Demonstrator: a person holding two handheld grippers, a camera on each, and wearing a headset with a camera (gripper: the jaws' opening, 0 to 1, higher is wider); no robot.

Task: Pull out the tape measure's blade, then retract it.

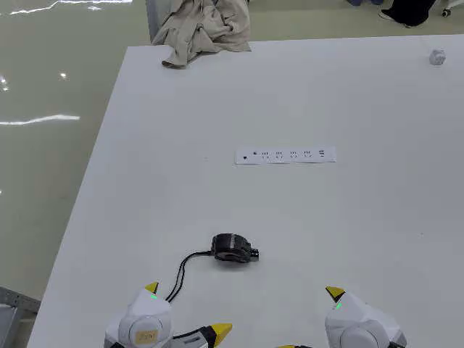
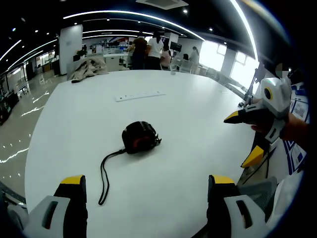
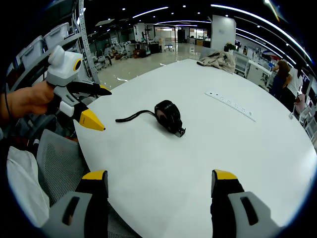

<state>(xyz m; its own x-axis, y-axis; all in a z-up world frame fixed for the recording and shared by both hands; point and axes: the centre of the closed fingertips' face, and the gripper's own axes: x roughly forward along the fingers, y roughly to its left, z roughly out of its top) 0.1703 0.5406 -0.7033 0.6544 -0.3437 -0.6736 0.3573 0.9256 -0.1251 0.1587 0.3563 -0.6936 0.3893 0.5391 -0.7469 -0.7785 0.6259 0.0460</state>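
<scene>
Yellow-tipped jaws, both sides, stand wide apart. My left hand-held gripper [image 2: 147, 181] is spread, with nothing between the jaws and nothing touched; it hangs over the near edge of the white bench [image 1: 362, 217]. My right hand-held gripper [image 3: 160, 174] is spread just as wide and also holds nothing, at the same near edge and well apart from the left one.

Between the two and a little ahead lies the black tape measure [image 1: 232, 248], resting on the bench, nearer my left side. Its blade is in the case, with only the end hook showing at the mouth, which points to my right. Its black wrist strap [image 1: 181, 272] trails back from the case toward the left hand-held gripper, the loop end near one jaw tip. I cannot tell whether they touch.

Open white surface lies on every side of the case. The left bench edge runs away at a slant, with glossy floor [image 1: 51, 145] beyond it. Farther on, mid-bench, a white power strip [image 1: 285, 155] lies flat, well apart from the tape measure. At the far edge a beige cloth [image 1: 203, 29] is heaped, and a small white object [image 1: 436, 57] sits near the far right corner.
</scene>
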